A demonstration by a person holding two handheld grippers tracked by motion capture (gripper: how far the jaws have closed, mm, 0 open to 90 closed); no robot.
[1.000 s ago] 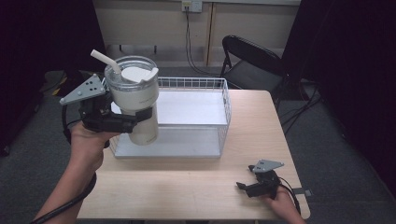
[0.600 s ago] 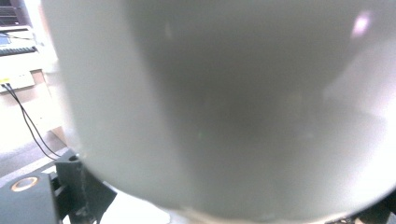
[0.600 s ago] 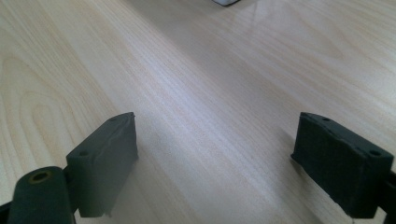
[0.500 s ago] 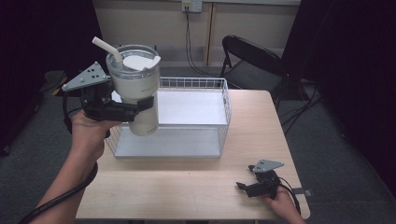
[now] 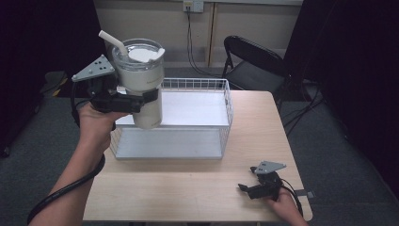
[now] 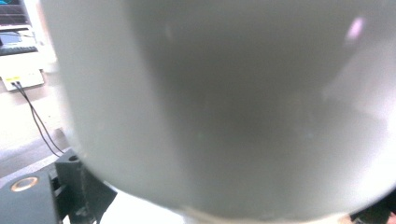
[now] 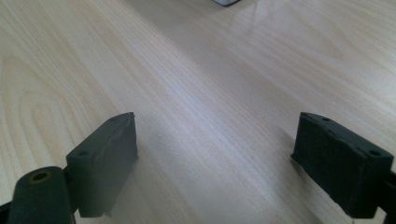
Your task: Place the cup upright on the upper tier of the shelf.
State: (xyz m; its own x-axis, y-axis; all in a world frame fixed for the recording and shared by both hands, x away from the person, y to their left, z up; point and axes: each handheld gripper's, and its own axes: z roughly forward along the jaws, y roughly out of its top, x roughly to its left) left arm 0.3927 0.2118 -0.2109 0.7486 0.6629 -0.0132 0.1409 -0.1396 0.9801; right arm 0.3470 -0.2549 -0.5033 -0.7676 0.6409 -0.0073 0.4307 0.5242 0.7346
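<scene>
**Tumbler lifted higher, over basket's left end**

Higher than half a second ago, my tall white plastic tumbler with lid and straw hangs upright, clamped in left gripper. White wire basket lies directly below and right, so I judge lowering comes next. Right gripper rests on pale wooden table, jaws spread, well apart from everything.

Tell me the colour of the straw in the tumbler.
White, clearest in the high view: the straw sticks out of the tumbler.
</scene>
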